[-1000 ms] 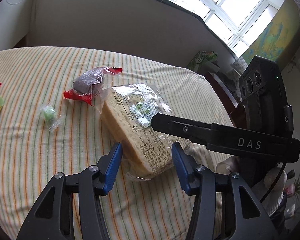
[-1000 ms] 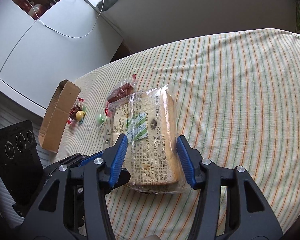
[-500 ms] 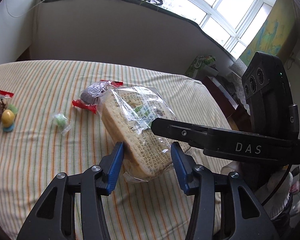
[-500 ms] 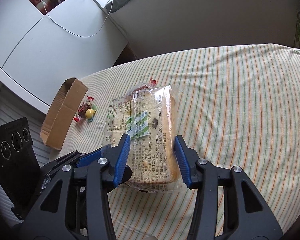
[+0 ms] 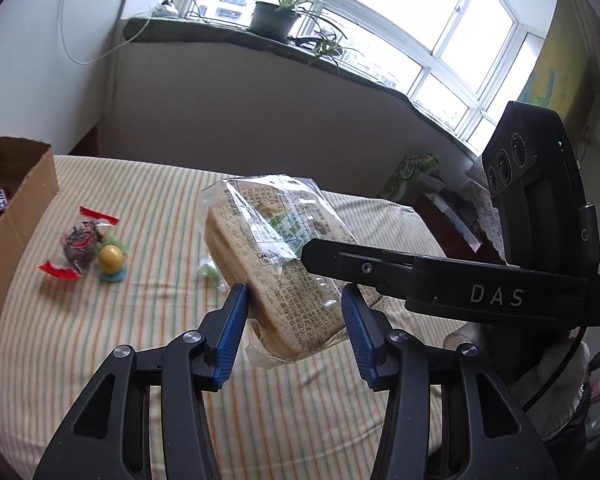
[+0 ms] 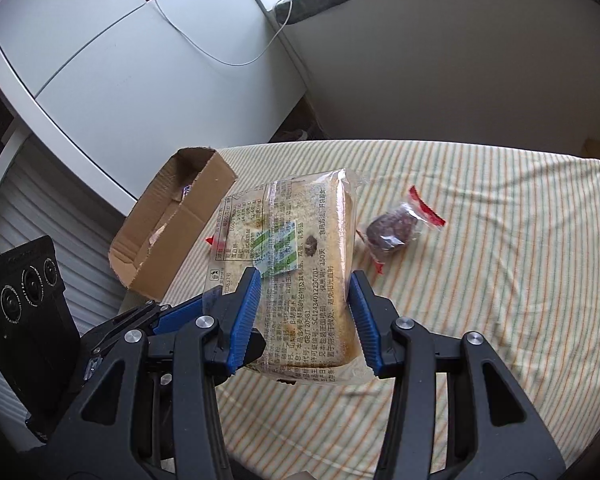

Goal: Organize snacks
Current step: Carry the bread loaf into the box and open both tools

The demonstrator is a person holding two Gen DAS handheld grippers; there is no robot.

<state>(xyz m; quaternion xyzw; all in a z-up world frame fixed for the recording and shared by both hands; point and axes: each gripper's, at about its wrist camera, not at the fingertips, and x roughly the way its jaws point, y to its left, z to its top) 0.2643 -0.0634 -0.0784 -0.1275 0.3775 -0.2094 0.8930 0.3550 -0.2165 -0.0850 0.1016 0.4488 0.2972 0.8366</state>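
honestly, with both the left gripper [image 5: 294,322] and right gripper [image 6: 304,312] pinching the bagged bread [image 6: 300,264] aloft over the striped table's [image 6: 500,280] middle, slick film could slip, dropping it short of the cardboard box [image 6: 168,232] at the far-left edge.

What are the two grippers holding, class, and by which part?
Both grip the wrapped bread packet: the left gripper and right gripper each pinch its near end, blue fingers on opposite sides.
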